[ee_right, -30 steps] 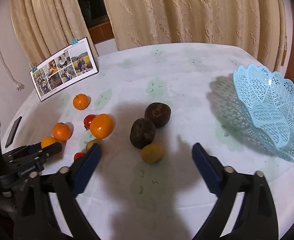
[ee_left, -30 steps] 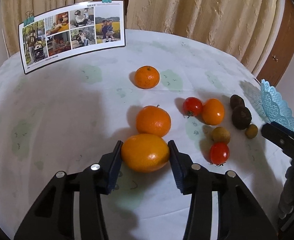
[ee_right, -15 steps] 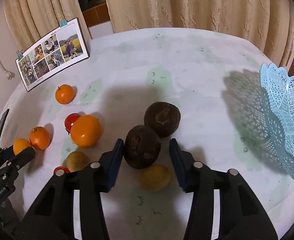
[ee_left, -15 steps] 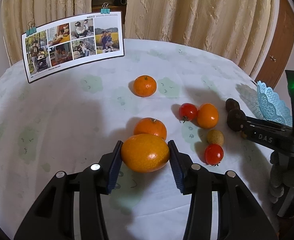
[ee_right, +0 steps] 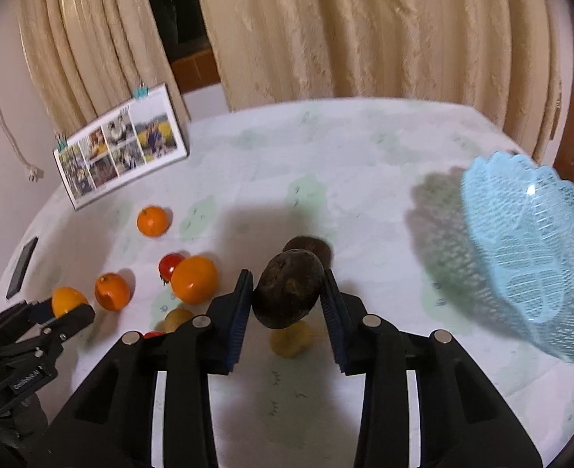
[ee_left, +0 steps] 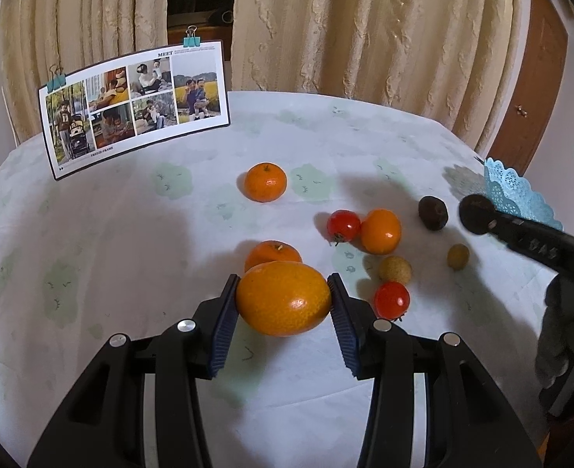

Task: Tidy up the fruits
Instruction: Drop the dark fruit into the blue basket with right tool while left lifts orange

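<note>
My left gripper (ee_left: 283, 302) is shut on a large orange (ee_left: 283, 297) and holds it above the table. My right gripper (ee_right: 288, 294) is shut on a dark brown fruit (ee_right: 288, 290), lifted off the cloth. The light blue mesh basket (ee_right: 536, 249) stands tilted at the right; its rim shows in the left wrist view (ee_left: 513, 195). On the table lie two tangerines (ee_left: 266, 181) (ee_left: 272, 254), an orange persimmon (ee_left: 380, 231), two red tomatoes (ee_left: 343, 225) (ee_left: 391, 298), a second dark fruit (ee_left: 433, 212) and two small yellow fruits (ee_left: 394, 269) (ee_left: 457, 256).
A clipped photo board (ee_left: 134, 105) stands at the table's back left. A black phone (ee_right: 22, 267) lies near the left edge. Curtains hang behind the round table, and a wooden door (ee_left: 528, 89) is at the right.
My right gripper closed on the dark brown fruit and lifted it. My left gripper kept the large orange and rose a little.
</note>
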Demonstrator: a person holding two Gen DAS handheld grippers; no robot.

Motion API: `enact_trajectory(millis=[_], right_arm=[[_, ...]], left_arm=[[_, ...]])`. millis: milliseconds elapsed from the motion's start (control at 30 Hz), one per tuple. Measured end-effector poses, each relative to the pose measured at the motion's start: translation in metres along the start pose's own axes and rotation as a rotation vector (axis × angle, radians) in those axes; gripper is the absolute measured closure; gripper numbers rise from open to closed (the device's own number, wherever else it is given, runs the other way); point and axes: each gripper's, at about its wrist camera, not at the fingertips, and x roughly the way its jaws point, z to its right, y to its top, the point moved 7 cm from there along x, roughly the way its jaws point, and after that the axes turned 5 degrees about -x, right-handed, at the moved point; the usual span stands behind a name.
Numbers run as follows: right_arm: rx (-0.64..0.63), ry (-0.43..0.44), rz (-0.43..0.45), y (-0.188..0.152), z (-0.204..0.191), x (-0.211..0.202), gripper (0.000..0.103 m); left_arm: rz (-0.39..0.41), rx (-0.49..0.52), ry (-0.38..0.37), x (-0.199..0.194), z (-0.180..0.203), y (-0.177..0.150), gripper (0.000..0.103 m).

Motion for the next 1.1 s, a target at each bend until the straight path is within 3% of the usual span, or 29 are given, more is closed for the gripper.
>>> enact_trajectory(millis=[200,467,767,1000,1100], right_arm=[[0.097,-0.077,0.088,0.006,0.05,-0.035,0.066],[0.229,-0.205,0.118,-0.007,0.126,-0.06,0.066],[0.263,-0.309,0.158,-0.017,0.169,-0.077,0.066],[0.326,-0.326,0.202,-0.033,0.192,-0.087,0.066],[0.332,-0.342,0.219,-0.038,0.196,-0.089,0.059]], left_arm=[[0.014,0.029,-0.008,-0.007,0.017,0.004,0.057],[0.008,0.088,-0.042,-0.007,0.057,0.008,0.057],[0.015,0.159,-0.077,-0.009,0.108,0.015,0.057],[0.016,0.22,-0.105,-0.004,0.15,0.021,0.057],[0.02,0.249,-0.117,0.001,0.172,0.026,0.057]])
